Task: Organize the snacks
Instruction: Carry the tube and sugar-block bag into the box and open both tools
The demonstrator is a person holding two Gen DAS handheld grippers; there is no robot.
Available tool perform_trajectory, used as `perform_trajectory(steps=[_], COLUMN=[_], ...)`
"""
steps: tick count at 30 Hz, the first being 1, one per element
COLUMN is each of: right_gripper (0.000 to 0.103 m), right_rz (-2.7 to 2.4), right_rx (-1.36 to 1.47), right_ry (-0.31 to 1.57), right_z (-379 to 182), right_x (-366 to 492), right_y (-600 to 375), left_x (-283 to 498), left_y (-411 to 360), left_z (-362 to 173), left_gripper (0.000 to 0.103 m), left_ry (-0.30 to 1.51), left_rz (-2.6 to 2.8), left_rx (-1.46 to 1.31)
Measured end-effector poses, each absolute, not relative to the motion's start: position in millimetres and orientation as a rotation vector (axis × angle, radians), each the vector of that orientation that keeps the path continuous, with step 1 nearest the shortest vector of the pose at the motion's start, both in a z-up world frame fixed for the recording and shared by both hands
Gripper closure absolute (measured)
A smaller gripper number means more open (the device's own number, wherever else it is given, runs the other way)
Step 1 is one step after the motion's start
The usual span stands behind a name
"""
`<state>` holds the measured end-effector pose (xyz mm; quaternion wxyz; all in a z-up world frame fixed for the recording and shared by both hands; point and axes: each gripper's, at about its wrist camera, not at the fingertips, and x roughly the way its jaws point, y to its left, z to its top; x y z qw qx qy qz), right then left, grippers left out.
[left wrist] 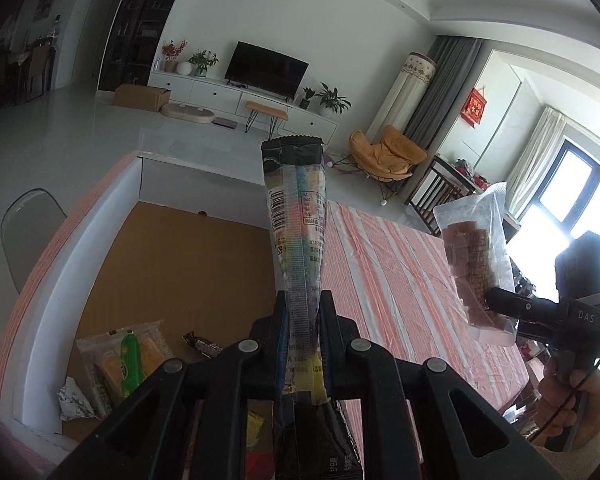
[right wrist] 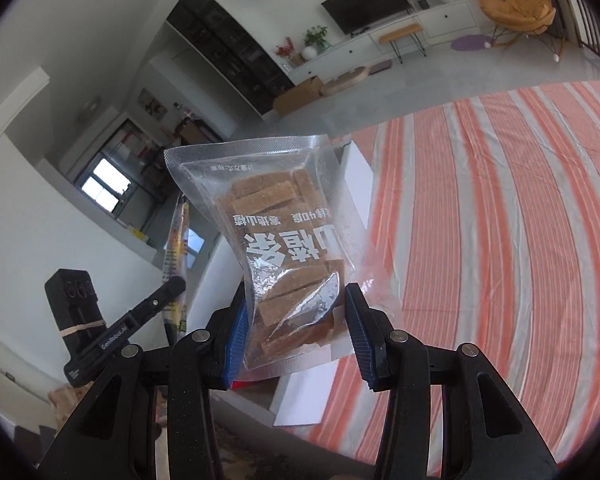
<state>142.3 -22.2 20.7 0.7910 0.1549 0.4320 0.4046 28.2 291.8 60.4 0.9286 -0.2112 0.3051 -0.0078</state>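
So both hands are loaded right now. The left gripper (left wrist: 303,312) has its jaws clenched tight on a long thin snack packet (left wrist: 298,216), dark at the top with a barcode and a pastel-coloured back seam, and it sticks up and away from the jaws, held in the air over the cardboard box (left wrist: 188,264). The right gripper (right wrist: 296,320) is grasping a clear bag of brown snack bars (right wrist: 276,240) with big white lettering; the blue pads press on the bag's two sides down near its bottom edge, and the bag stands up in the air over the striped tablecloth (right wrist: 500,220). From the left wrist view you can see that bag off to the right, well apart from the thin packet, with a person's hand (left wrist: 568,404) under the right gripper's handle.

As for progress: the box sits on the table with its white flaps up, and there's already stuff in it, namely a clear pack with a green label (left wrist: 128,360), a small dark wrapper (left wrist: 202,344) and a crinkly silver one (left wrist: 74,402) in the near corner. Most of the box floor is still bare. My guess is we're partway, with these two packs still to be set down. The stretch of table in view has no other snacks on it, but I can't see all of it.
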Motion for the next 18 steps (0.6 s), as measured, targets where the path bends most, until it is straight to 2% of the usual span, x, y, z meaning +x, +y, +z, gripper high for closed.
perform_trajectory(steps=[6, 7, 8, 9, 10, 11, 12, 15, 17, 18], right_gripper=[0.054, 0.048, 0.046, 0.035, 0.034, 0.034, 0.034, 0.034, 0.032, 0.027], right_rz=[0.983, 1.001, 1.015, 1.019, 1.007, 0.990, 0.978, 0.969, 0.949, 0.939], right_rx=[0.199, 0.196, 0.187, 0.167, 0.141, 0.121, 0.114, 0.121, 0.079, 0.055], right_ry=[0.951, 0.950, 0.946, 0.952, 0.966, 0.978, 0.981, 0.956, 0.920, 0.897], right_z=[7.9, -0.3, -9.7, -21.2, -32.1, -41.2, -47.4, -48.5, -40.7, -34.8], right_x=[138.6, 138.1, 138.6, 141.7, 143.6, 144.9, 145.9, 145.5, 141.7, 137.3], right_y=[86.6, 103.1, 116.8, 130.4, 139.9, 145.4, 145.9, 134.5, 128.4, 125.2], left_x=[26.0, 25.9, 25.4, 25.4, 24.6, 23.2, 21.9, 17.2, 17.5, 17.5], left_y=[324.7, 327.1, 328.7, 329.0, 330.0, 330.0, 327.4, 314.1, 304.4, 299.0], left_z=[21.8, 15.2, 6.5, -2.5, -9.6, -16.3, -21.8, -26.9, -25.0, -22.6], left_gripper=[0.088, 0.087, 0.081, 0.067, 0.057, 0.040, 0.030, 0.017, 0.016, 0.015], left_ry=[0.684, 0.696, 0.714, 0.733, 0.748, 0.762, 0.772, 0.782, 0.789, 0.784], left_rz=[0.134, 0.172, 0.222, 0.256, 0.281, 0.305, 0.329, 0.386, 0.431, 0.456], left_rx=[-0.409, -0.388, -0.358, -0.333, -0.318, -0.304, -0.287, -0.216, -0.160, -0.132])
